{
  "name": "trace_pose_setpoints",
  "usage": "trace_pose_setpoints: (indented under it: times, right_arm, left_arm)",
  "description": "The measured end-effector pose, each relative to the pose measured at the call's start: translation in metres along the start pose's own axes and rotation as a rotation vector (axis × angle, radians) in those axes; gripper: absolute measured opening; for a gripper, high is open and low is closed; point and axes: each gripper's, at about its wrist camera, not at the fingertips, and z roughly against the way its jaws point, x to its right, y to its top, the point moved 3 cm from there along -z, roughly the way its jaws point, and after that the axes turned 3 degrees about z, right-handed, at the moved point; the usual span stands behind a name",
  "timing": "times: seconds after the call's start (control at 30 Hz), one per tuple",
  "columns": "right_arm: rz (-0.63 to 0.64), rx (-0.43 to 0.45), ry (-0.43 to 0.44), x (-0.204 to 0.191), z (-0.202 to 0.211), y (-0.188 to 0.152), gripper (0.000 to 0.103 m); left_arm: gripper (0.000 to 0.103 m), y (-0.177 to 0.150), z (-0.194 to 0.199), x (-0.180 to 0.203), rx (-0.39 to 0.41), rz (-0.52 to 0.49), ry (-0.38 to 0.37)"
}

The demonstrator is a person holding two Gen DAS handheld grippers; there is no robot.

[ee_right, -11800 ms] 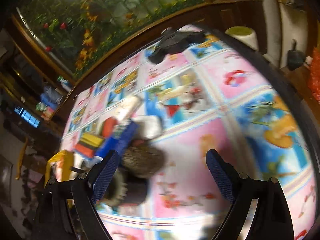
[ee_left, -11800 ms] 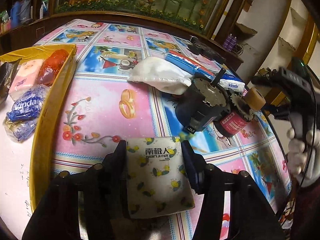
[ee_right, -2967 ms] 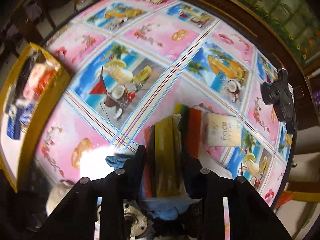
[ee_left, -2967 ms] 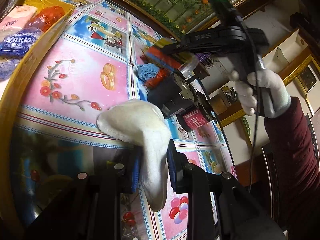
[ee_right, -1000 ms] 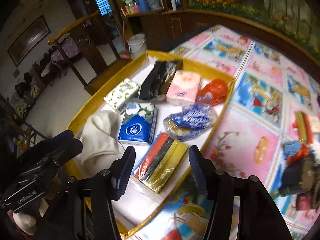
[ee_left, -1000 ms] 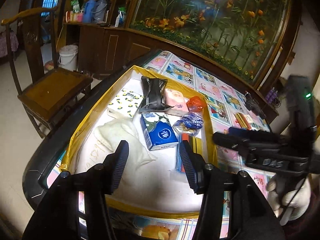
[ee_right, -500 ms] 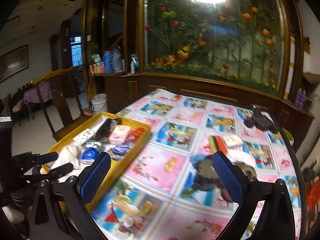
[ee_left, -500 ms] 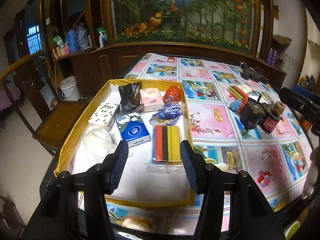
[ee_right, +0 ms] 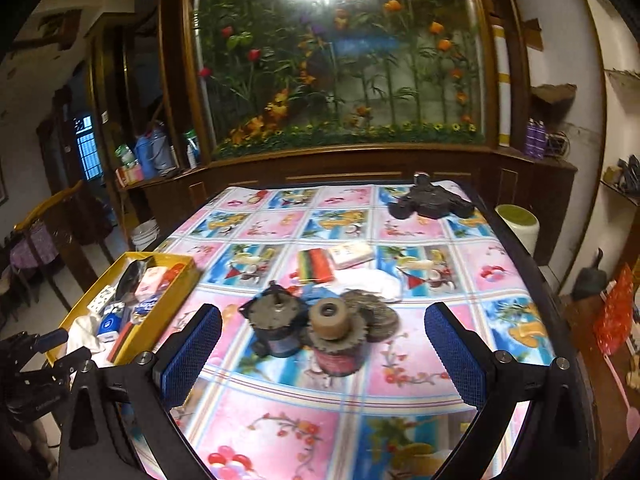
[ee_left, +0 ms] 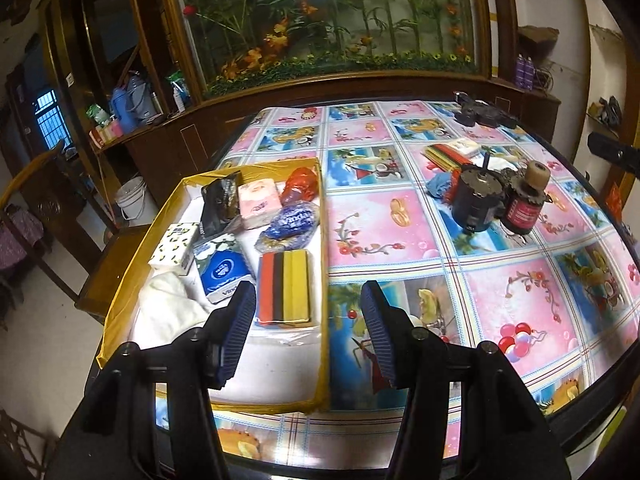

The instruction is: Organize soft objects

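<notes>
Both grippers hang empty above a table: the left gripper with fingers partly apart, the right gripper spread wide. Soft packs, including a striped cloth pack, sit gathered in the yellow tray. A second striped pack still lies beyond the hard motor parts, probably next.

Hardware sitting on a patterned table

A dark motor and a toothed spool are standing side by side on the cartoon tablecloth, a black device lying near the far edge.
</notes>
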Motion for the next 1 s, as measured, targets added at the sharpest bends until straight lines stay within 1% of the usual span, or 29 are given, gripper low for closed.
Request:
trace_pose_setpoints:
  times: [0.1,0.27,0.47,0.8,0.9,1.0]
  right_arm:
    - [-0.018,-0.006,-0.012,0.012,0.002,-0.001,0.102]
    - [-0.030,-0.019,-0.018,0.021,0.000,-0.003,0.102]
    - [-0.040,-0.025,-0.017,0.035,-0.012,-0.002,0.102]
    - [-0.068,-0.052,-0.023,0.054,-0.036,0.004,0.102]
    - [-0.079,-0.062,-0.023,0.060,-0.048,0.008,0.102]
    - [-0.088,-0.065,-0.027,0.066,-0.061,0.015,0.102]
  left_arm:
    - [0.053,0.000,-0.003,0.007,-0.010,-0.017,0.002]
    - [0.053,-0.001,-0.007,0.016,-0.022,-0.036,0.002]
    - [0.053,-0.002,-0.014,0.023,-0.043,-0.051,0.001]
    - [0.053,-0.006,-0.038,0.035,-0.100,-0.072,-0.007]
    - [0.053,-0.006,-0.048,0.040,-0.126,-0.076,-0.022]
    - [0.053,-0.005,-0.057,0.043,-0.159,-0.063,-0.068]
